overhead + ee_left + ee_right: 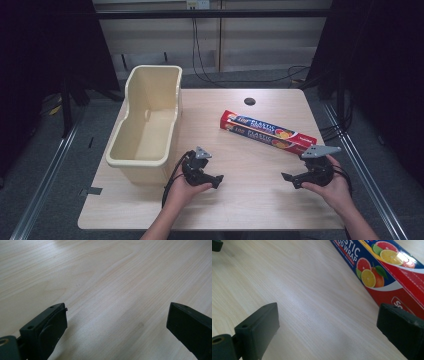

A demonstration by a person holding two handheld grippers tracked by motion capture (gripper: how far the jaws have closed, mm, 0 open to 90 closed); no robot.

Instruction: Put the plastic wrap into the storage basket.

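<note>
Red-and-blue plastic wrap box [267, 132] is lying at two o'clock on the table [240, 200], just beyond my right gripper [290, 179]. I'm holding both it and the left gripper [216, 181] wide open, gripping nothing.

Red-blue citrus-printed box [267, 132], cream bin [148, 120]

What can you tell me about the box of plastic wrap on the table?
The box of plastic wrap is long and slim, seemingly cardboard, printed red and blue with white lettering and citrus fruit pictures. It looks closed and lies flat, slanted across the table, right of the middle. Nothing grips it; the right gripper is open just beside its near end.
</note>
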